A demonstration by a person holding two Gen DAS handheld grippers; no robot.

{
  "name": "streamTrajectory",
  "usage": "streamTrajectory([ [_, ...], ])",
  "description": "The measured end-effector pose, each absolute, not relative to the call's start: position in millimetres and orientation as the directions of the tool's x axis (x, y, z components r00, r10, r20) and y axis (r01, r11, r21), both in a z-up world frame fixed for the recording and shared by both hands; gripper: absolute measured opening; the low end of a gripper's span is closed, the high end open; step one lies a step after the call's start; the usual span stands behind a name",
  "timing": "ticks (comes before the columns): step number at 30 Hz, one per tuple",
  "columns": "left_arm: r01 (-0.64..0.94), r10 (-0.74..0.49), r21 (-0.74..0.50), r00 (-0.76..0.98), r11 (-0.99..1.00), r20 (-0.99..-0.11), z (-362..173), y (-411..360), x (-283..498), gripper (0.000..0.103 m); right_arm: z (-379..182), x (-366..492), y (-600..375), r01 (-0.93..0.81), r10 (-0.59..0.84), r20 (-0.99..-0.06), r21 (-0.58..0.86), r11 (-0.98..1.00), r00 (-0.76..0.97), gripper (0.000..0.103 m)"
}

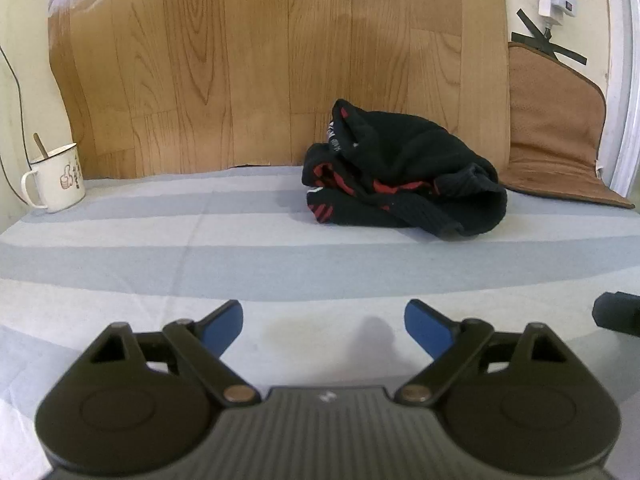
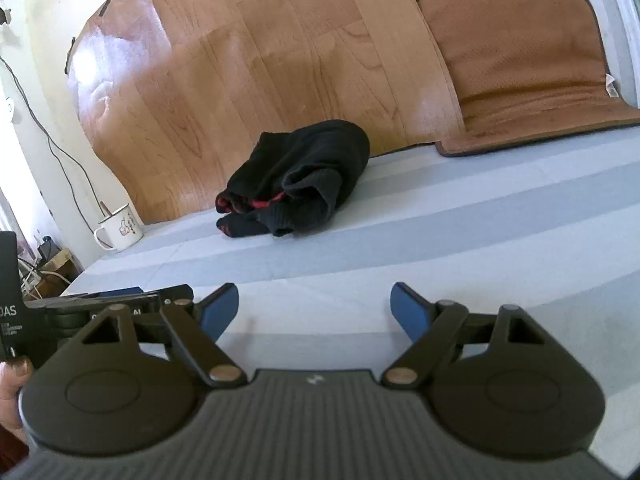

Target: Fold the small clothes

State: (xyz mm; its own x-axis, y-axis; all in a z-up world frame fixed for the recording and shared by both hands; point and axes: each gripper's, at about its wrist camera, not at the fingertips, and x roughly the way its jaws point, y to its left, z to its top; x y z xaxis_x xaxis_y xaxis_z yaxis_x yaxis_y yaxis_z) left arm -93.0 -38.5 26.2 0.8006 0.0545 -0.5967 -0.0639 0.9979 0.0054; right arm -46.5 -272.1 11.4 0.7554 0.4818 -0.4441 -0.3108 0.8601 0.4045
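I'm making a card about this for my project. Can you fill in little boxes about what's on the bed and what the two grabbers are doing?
clothing: crumpled black and red garment, unfolded
surface: striped grey sheet
left gripper: open, empty, short of the garment
right gripper: open, empty
mug: white, far left edge, spoon inside
brown cushion: leaning on the wall

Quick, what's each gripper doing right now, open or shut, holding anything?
Left gripper: open, holding nothing, short of the black garment.
Right gripper: open, holding nothing.
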Motion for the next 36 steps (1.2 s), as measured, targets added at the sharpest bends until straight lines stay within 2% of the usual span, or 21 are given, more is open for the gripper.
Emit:
streamTrajectory([
  [18,-0.066,0.091,0.065,0.808,0.996,-0.582,27,-46,-95,0.095,11,-48,-273,-0.294,0.482,-0.44,0.429,0.854,0.757,0.085],
  [24,-0.067,0.103,0.083,0.811,0.994,-0.576,28,-49,-95,0.103,11,-47,-277,-0.294,0.489,-0.439,0.44,0.849,0.754,0.086],
  [36,-0.064,0.129,0.133,0.813,0.989,-0.568,26,-54,-95,0.103,11,-46,-278,-0.29,0.492,-0.444,0.448,0.846,0.749,0.088],
])
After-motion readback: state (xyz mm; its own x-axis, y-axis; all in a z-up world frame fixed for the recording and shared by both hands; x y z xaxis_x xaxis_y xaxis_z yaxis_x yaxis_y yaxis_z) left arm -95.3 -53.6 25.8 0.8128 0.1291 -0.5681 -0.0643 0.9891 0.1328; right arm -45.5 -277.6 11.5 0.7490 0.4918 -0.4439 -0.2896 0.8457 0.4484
